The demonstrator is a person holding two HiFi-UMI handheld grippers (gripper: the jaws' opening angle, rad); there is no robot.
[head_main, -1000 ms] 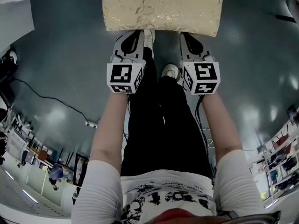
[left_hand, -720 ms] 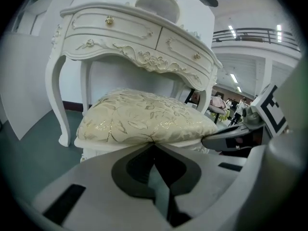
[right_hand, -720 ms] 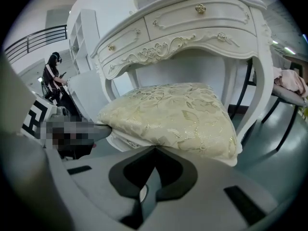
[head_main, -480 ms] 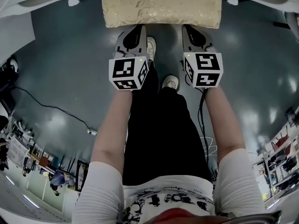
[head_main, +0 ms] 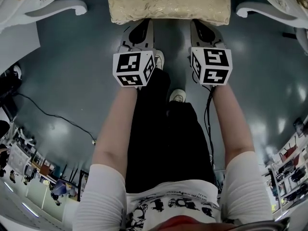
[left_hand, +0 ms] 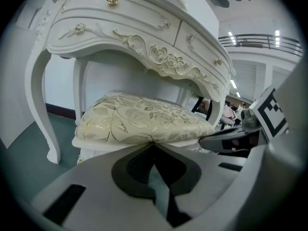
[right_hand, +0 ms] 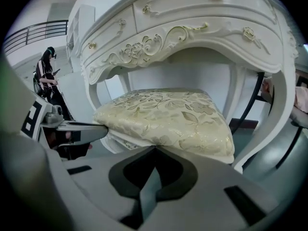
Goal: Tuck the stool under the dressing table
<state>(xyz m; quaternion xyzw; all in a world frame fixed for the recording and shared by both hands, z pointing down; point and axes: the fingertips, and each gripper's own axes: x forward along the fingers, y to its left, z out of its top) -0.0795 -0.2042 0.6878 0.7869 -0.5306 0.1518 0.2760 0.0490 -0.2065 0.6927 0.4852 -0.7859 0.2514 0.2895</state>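
Observation:
The stool [head_main: 168, 4], with a gold-patterned cream cushion, stands on the grey floor between the white dressing table's curved legs [head_main: 57, 6]. Seen from the left gripper view, the stool [left_hand: 144, 117] sits partly beneath the carved drawer front of the dressing table [left_hand: 144, 42]. The right gripper view shows the same stool [right_hand: 168, 114] below the dressing table [right_hand: 192, 28]. My left gripper [head_main: 143, 25] is shut, its tips against the cushion's near edge. My right gripper [head_main: 200, 25] is also shut and presses the same edge further right. Neither holds anything.
The person's black trouser legs and white shoes [head_main: 177, 96] stand just behind the grippers. A black cable [head_main: 53, 112] trails over the floor at left. The other table leg [head_main: 260, 8] curves at right. A person [right_hand: 48, 76] stands far off to the left in the right gripper view.
Both grippers and the stool have moved forward, away from the person. The table's legs now show at both upper corners of the head view. The feet have stepped forward.

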